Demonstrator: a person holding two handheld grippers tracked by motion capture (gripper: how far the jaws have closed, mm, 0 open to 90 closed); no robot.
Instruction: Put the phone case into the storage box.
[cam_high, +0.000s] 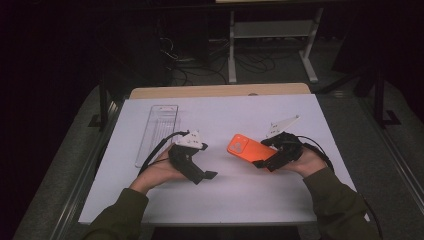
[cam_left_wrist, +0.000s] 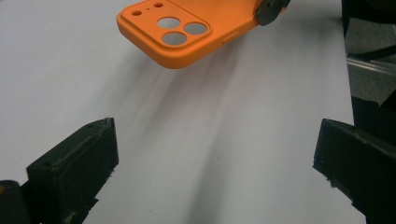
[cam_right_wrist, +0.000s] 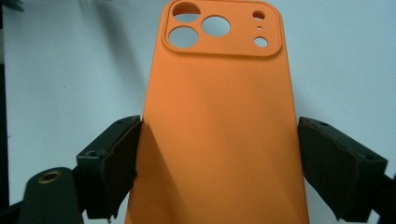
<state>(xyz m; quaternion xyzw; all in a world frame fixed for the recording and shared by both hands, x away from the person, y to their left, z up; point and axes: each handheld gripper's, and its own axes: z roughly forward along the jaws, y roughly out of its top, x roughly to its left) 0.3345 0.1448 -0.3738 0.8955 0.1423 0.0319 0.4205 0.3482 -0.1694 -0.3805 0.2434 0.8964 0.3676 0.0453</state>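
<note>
Tongs on your right (cam_high: 264, 161) pinch the orange phone case (cam_high: 246, 148) across its width near the bottom end, holding it above the white table (cam_high: 240, 195), camera cutouts pointing toward your left. Your left tongs (cam_high: 210, 176) stand spread with nothing between them. Bring them level to the free camera end, squarely across its side edges, and keep the right grip steady until they bite.

An orange phone case (cam_right_wrist: 219, 121) — plain, one flat colour, unpatterned — sits against a white table sheet (cam_high: 240, 195). The jaws of both the right gripper (cam_right_wrist: 217, 158) and left gripper (cam_left_wrist: 215, 154) are black. A clear tray (cam_high: 157, 132) lies nearby — olive-green sleeves (cam_high: 120, 215), pale wood edge (cam_high: 220, 91).
</note>
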